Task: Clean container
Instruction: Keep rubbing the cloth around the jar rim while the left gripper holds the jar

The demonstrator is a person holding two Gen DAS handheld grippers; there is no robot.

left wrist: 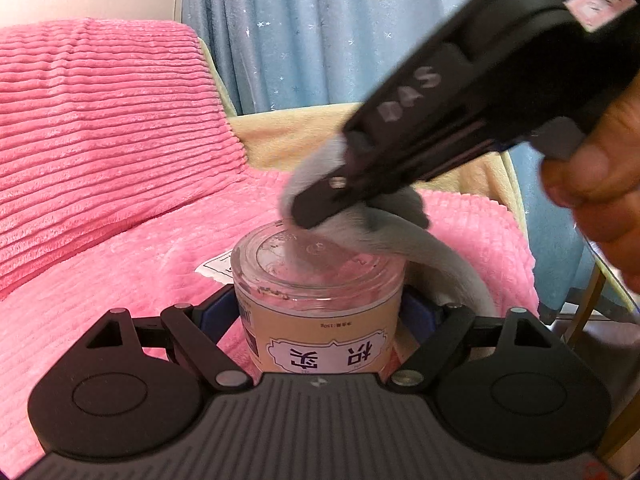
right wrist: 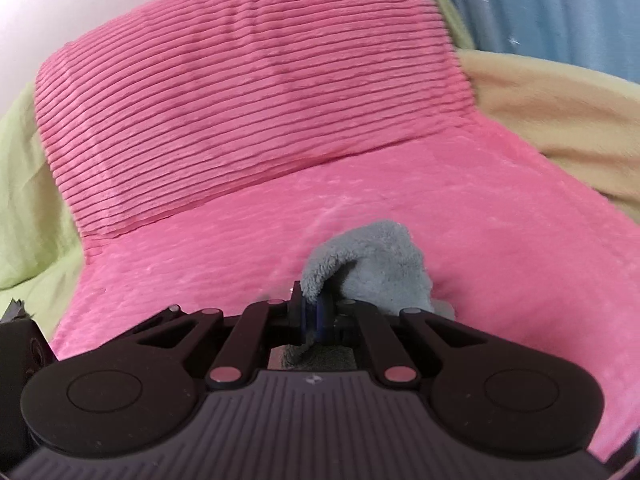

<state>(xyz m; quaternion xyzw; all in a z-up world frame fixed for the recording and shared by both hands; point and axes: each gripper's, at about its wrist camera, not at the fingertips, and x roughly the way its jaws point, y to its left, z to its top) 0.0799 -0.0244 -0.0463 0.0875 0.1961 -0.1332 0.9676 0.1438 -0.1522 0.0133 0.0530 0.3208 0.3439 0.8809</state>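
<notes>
Two grippers work one jar [left wrist: 318,300]: low in the frame, the left gripper [left wrist: 320,314] clamps its sides; just beyond, the right gripper [left wrist: 316,212], pinching a grey cloth [left wrist: 384,236], presses it at the jar's top; pink blanket [left wrist: 120,264] behind

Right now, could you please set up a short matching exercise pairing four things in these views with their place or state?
Things:
1. clear glass jar with a printed label
2. grey fleecy cloth
3. pink ribbed cushion
4. blue star-dotted curtain

Places or states:
A. hanging at the back
B. clamped in the left gripper
C. propped behind the pink cover
D. pinched in the right gripper

Pairs: 1-B, 2-D, 3-C, 4-A
</notes>
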